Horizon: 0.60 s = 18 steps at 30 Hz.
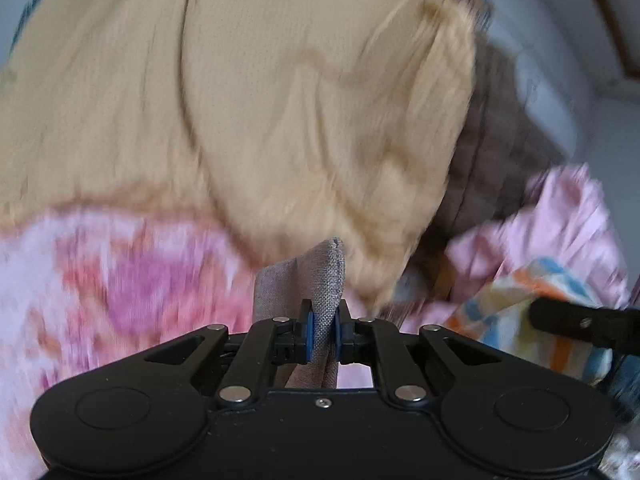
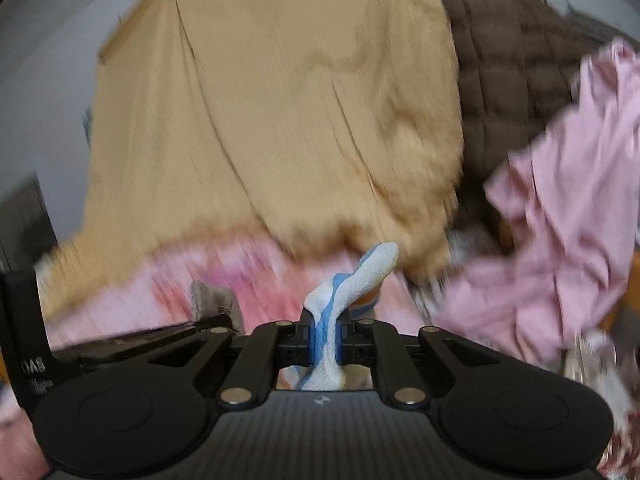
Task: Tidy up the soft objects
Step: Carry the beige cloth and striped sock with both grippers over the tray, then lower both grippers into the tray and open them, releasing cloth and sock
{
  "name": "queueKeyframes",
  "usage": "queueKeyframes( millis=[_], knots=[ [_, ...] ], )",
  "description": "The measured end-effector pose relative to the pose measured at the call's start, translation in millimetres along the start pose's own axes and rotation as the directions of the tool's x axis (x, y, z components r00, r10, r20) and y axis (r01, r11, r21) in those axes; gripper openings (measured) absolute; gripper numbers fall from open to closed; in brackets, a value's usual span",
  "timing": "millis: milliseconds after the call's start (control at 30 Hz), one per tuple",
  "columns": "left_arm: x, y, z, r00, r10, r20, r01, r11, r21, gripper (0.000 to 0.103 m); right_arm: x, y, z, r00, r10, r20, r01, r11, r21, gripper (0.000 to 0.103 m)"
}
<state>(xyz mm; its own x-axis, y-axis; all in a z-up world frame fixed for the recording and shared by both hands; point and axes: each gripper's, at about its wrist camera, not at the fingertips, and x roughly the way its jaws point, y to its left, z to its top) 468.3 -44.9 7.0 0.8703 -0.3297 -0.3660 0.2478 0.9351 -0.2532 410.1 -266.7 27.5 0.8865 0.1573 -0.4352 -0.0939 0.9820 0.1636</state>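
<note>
My left gripper [image 1: 323,334] is shut on a fold of grey woven cloth [image 1: 316,276], held above a pile of fabrics. My right gripper [image 2: 323,340] is shut on a white, blue and orange patterned cloth [image 2: 356,276]; the same cloth shows at the right of the left wrist view [image 1: 516,312]. The grey cloth and left gripper also show at the left of the right wrist view [image 2: 212,300]. Below both lies a large tan cloth [image 1: 280,100], also in the right wrist view [image 2: 280,100]. Both views are motion-blurred.
A pink floral fabric [image 1: 120,280] lies under the grippers. A brown quilted blanket [image 2: 512,72] and a light pink garment [image 2: 568,208] lie to the right. Pale wall or floor shows at the left edge [image 2: 40,80].
</note>
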Motion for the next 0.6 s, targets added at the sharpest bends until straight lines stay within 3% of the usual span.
queueKeyframes(
  millis=[67, 133, 200, 400, 600],
  knots=[
    [25.0, 1.9, -28.8, 0.994, 0.020, -0.107, -0.018, 1.000, 0.024, 0.011, 23.0, -12.7, -27.8, 0.993, -0.041, -0.106, 0.042, 0.999, 0.002, 0.010],
    [45.9, 1.9, -58.8, 0.975, 0.052, -0.215, -0.040, 0.997, 0.063, 0.011, 39.6, -28.3, -51.4, 0.977, -0.077, -0.201, 0.085, 0.996, 0.033, 0.010],
    [55.3, 0.8, -78.1, 0.962, 0.064, -0.264, -0.043, 0.995, 0.087, 0.013, 47.4, -38.9, -68.3, 0.961, -0.098, -0.258, 0.113, 0.992, 0.047, 0.010],
    [74.0, -4.0, -101.3, 0.937, 0.101, -0.335, -0.056, 0.988, 0.142, 0.015, 57.1, -41.3, -91.5, 0.933, -0.092, -0.348, 0.109, 0.994, 0.031, 0.011],
    [70.0, -13.8, -106.9, 0.943, 0.094, -0.318, -0.038, 0.983, 0.178, 0.020, 53.4, -42.2, -92.1, 0.934, -0.081, -0.349, 0.097, 0.995, 0.029, 0.018]
  ],
)
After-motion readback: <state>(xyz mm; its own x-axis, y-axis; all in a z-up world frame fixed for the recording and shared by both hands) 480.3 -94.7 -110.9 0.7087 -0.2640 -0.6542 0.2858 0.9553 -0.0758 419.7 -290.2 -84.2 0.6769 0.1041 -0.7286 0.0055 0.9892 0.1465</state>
